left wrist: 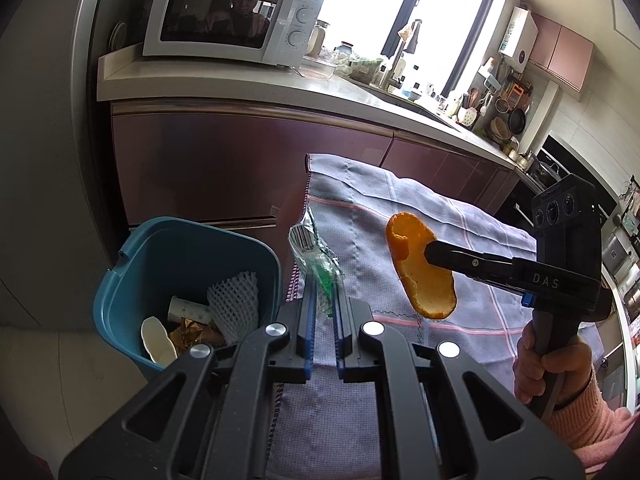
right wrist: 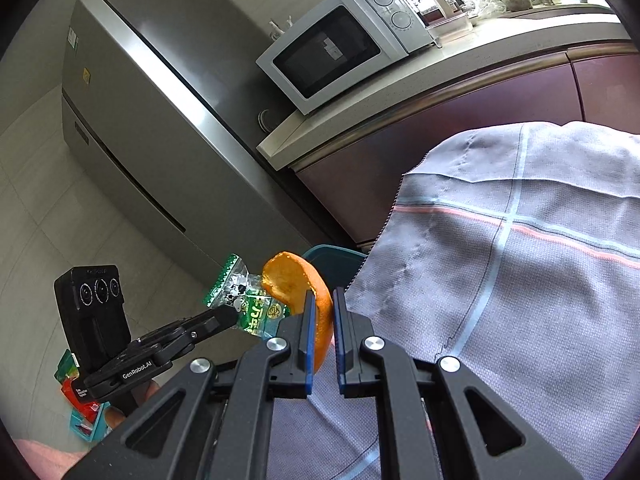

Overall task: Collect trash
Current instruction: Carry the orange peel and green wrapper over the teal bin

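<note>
Kitchen cabinets back a checked cloth (left wrist: 400, 216), with a blue bin (left wrist: 184, 256) at lower left. Left gripper (left wrist: 323, 292) pinches a green wrapper (left wrist: 316, 256); right gripper (right wrist: 321, 312) clamps an orange peel (right wrist: 296, 284).

Left claw (left wrist: 324, 288): jaws nearly closed, pinching a green wrapper (left wrist: 316, 256), pointing forward and downward. Right claw (right wrist: 322, 312): jaws likewise nearly closed, gripping an orange peel (right wrist: 298, 284) edge-on, angled downward. The right hand (left wrist: 548, 368), in a pink knitted sleeve (left wrist: 588, 420), wraps the claw's handle. The two claws sit side by side, close together.
</note>
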`<state>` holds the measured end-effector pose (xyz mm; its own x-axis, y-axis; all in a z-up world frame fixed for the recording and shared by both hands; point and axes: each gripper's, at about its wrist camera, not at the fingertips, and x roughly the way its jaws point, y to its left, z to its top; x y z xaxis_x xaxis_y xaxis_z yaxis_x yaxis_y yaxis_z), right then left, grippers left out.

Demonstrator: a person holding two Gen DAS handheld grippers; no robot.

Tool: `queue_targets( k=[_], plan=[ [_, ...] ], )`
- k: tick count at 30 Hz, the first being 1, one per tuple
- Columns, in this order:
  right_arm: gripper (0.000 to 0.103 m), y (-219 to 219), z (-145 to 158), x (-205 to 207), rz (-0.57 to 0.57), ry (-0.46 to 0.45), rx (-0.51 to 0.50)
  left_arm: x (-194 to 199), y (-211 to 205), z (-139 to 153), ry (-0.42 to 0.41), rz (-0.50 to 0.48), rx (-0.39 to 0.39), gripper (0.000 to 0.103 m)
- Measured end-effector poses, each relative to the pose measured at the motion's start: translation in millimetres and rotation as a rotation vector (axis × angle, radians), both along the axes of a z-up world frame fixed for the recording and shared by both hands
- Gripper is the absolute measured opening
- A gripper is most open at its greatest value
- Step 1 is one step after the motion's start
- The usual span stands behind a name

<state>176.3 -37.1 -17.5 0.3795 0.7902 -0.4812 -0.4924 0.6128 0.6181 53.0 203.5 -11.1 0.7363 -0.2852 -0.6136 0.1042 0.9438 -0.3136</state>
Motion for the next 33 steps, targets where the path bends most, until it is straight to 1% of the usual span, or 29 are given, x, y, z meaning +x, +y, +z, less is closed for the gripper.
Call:
queue_targets(
  k=[14, 23, 33],
  plan=[
    [0.007, 41, -1, 21, 0.063, 0.019, -0.030, 10, 30, -9, 0.022, 0.074, 0.004, 0.008],
    [0.007, 59, -9, 30, 0.090, 0.049, -0.045, 14, 43, -16, 0.038, 0.106, 0.009, 0.008],
    [0.007, 87, -21, 43, 0.107, 0.083, -0.078, 22, 56, -31, 0.079, 0.142, 0.007, 0.008]
  ],
)
